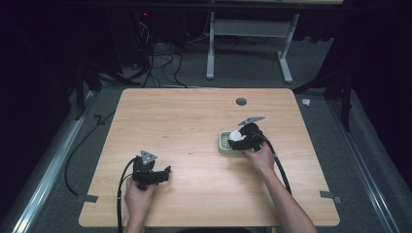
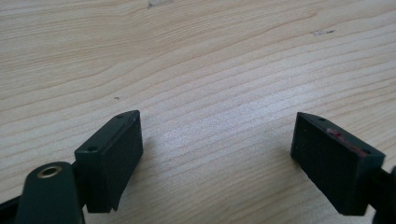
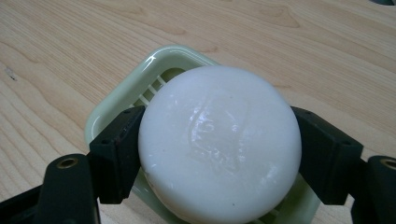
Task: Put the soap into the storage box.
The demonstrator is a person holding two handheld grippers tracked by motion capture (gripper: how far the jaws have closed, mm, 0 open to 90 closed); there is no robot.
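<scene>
Soap held over dish
Right tongs (image 3: 219, 144) clamp the white soap (image 3: 219, 144) above the green dish (image 3: 105, 119); left tongs (image 2: 217, 161) spread wide, nothing between, over bare bench (image 2: 210, 60).

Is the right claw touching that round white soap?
Touching. In the right gripper view, both jaws of the right claw press against opposite sides of the white soap over the green dish.

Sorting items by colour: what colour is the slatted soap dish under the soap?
Pale green soap dish, clearest in the right gripper view.
</scene>
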